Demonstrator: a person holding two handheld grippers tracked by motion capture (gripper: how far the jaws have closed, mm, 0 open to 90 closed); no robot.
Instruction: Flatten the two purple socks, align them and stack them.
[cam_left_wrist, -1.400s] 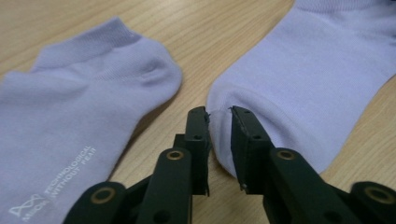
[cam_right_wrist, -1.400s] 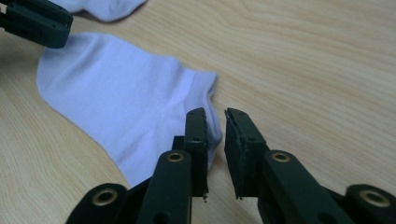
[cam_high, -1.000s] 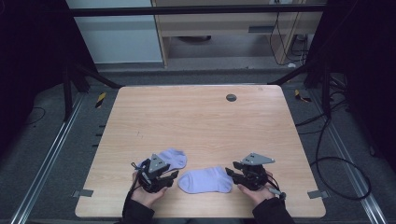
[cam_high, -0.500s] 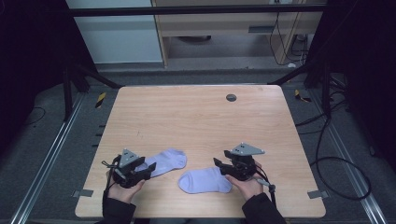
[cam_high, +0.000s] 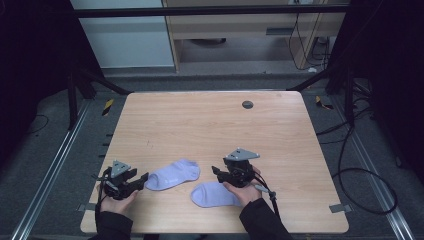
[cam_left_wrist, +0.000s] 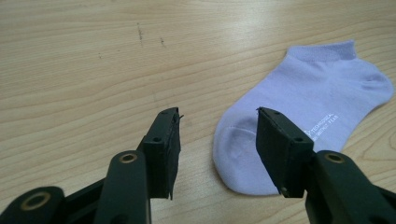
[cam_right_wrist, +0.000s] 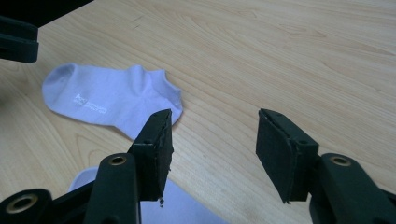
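— So where are the two socks?
— Both lie flat on the worktop, near its front edge: the left sock just right of the left claw, the right sock under the right hand.
— And the claws?
— Left claw wide, nothing gripped, having just narrowed slightly. Right claw wide too, holding nothing.

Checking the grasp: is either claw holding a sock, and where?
Nothing is held. Left claw and right claw both stand open, apart from the two socks.
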